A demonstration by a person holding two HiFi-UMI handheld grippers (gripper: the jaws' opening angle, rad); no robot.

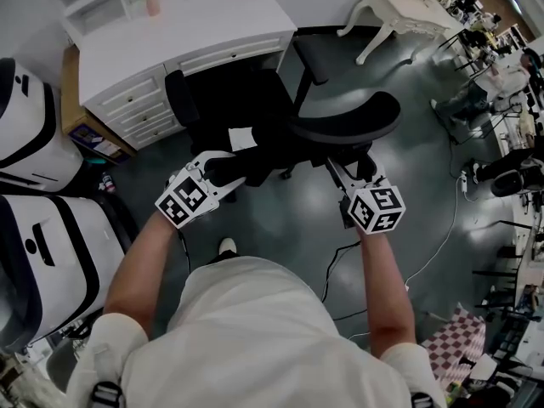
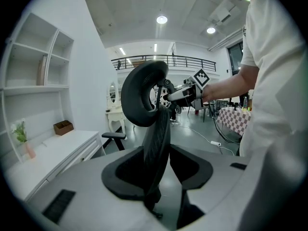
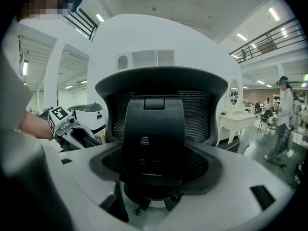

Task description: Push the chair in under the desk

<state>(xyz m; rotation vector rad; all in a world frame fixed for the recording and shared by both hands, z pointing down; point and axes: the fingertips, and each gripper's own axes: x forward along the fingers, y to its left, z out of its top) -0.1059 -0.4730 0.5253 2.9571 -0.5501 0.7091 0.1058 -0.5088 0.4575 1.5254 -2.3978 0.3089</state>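
Black mesh office chair [image 1: 255, 113]: centre of the head view, its seat turned toward the white counter with drawers [image 1: 183, 32] at upper left. The seat front is close to the counter's edge, and most of the chair looks to be out on the grey floor [image 1: 280, 219].
Left hand-held gripper [image 1: 224, 168]: jaws apart. The side edge of the mesh backrest [image 2: 156, 153] runs between them, with a gap showing on one side, so nothing is clamped.
Right hand-held gripper [image 1: 347, 177]: jaws apart, set at the rigid black spine [image 3: 153, 138] under the curved headrest [image 1: 348, 119]. No squeeze on it is visible.
Handling: probably fairly heavy but easy to roll on its casters, and liable to swivel if pushed on one side only. The mesh likely gives, while the frame and spine look stiff.
Where to hold: the hard frame edge and the spine, pushed evenly toward the upper left.
Risk: the black armrest [image 1: 310, 53] may catch the counter's edge.
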